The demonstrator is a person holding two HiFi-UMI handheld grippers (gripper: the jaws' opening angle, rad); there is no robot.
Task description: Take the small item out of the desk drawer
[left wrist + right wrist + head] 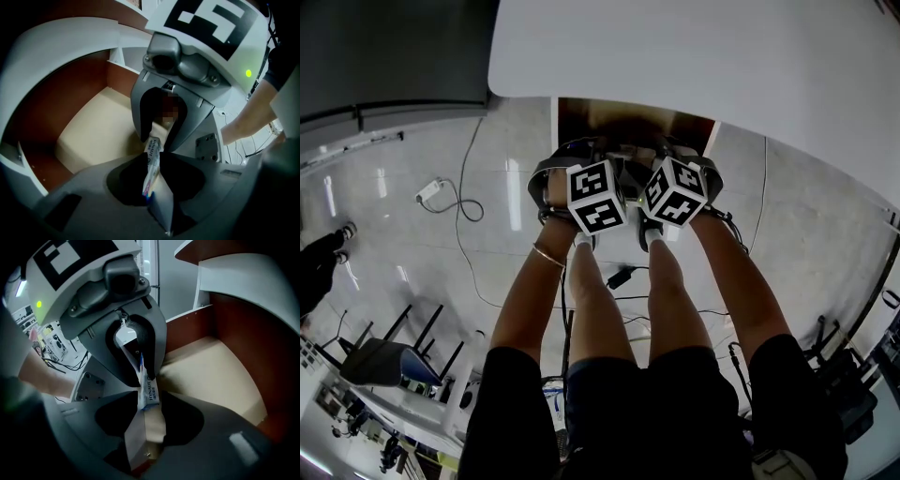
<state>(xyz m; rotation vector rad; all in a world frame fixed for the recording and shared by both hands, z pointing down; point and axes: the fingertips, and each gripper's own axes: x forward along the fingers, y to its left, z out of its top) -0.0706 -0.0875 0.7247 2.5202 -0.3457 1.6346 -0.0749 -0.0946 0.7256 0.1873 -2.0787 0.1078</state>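
An open drawer (633, 117) with brown walls and a pale floor (93, 131) sticks out from under the white desk (694, 56). Both grippers hang over it, tips down and facing each other. A small printed packet (151, 161) stands on edge between them. My left gripper (140, 373) has its jaws close on the packet's (149, 394) upper edge. My right gripper (161, 138) stands with jaws wide apart, the packet's end in the gap near one finger. In the head view the marker cubes hide both sets of fingertips and the packet.
The drawer's pale floor (211, 366) shows nothing else on it. The person's legs stand right in front of the drawer. A power strip (428, 190) and cables lie on the tiled floor at left, a dark chair (384, 361) lower left, a dark cabinet (394, 56) upper left.
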